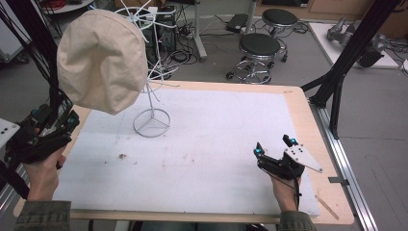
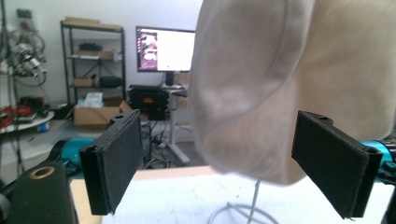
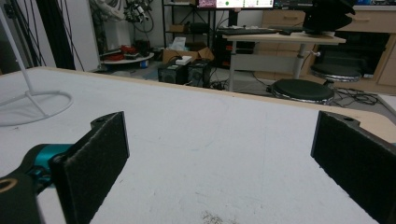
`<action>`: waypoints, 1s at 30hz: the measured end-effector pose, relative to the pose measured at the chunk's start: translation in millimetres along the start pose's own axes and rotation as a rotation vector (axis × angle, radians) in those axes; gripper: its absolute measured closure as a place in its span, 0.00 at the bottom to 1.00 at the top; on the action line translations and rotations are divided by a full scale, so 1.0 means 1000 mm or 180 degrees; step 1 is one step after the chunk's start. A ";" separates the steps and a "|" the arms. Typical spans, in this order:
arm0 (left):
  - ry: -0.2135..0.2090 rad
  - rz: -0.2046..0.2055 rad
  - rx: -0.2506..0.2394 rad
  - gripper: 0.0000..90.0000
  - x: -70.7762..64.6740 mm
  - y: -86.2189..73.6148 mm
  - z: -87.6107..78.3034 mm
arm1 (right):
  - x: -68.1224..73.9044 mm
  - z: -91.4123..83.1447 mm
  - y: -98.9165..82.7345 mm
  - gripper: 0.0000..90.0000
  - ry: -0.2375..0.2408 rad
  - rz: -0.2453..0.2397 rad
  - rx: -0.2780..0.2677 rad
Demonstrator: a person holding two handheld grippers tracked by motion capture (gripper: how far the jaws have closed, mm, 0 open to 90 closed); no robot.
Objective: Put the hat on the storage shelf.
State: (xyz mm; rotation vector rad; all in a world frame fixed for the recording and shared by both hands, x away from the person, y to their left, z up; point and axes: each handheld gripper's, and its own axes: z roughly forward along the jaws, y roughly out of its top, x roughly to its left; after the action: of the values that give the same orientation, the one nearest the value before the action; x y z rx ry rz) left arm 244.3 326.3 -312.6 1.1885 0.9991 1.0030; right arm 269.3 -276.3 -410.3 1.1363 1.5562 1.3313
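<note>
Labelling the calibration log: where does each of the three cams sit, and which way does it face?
High view: above the person's side, looking forward and down at the table; both forearms, left gripper, right gripper.
Left gripper view: on the left gripper, open jaws facing the beige hat.
Right gripper view: low over the table, open jaws facing the far edge.
Shared: white wire stand in all three.

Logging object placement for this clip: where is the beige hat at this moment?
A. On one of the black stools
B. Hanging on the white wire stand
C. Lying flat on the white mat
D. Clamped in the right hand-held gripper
B: in the high view the beige hat sits atop the white wire stand, clear of the mat, and the open left hand-held gripper merely faces it without touching.
</note>
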 end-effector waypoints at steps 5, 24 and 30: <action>0.0167 -0.0002 0.0081 0.19 0.001 -0.020 -0.005 | 0.000 0.000 0.000 0.04 -0.0010 0.0009 0.0009; 0.0751 0.0015 0.0182 0.21 0.003 -0.080 -0.012 | 0.001 -0.006 -0.006 0.03 -0.0170 -0.0028 0.0005; 0.0851 -0.0001 0.0225 0.20 0.006 -0.093 -0.015 | -0.002 -0.015 -0.010 0.03 -0.0400 0.0119 -0.0104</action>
State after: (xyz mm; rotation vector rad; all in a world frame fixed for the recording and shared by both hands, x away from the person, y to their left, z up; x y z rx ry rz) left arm 238.9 326.6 -407.2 1.1304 1.2528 1.1551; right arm 254.6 -282.7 -418.5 1.2102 1.4242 1.2798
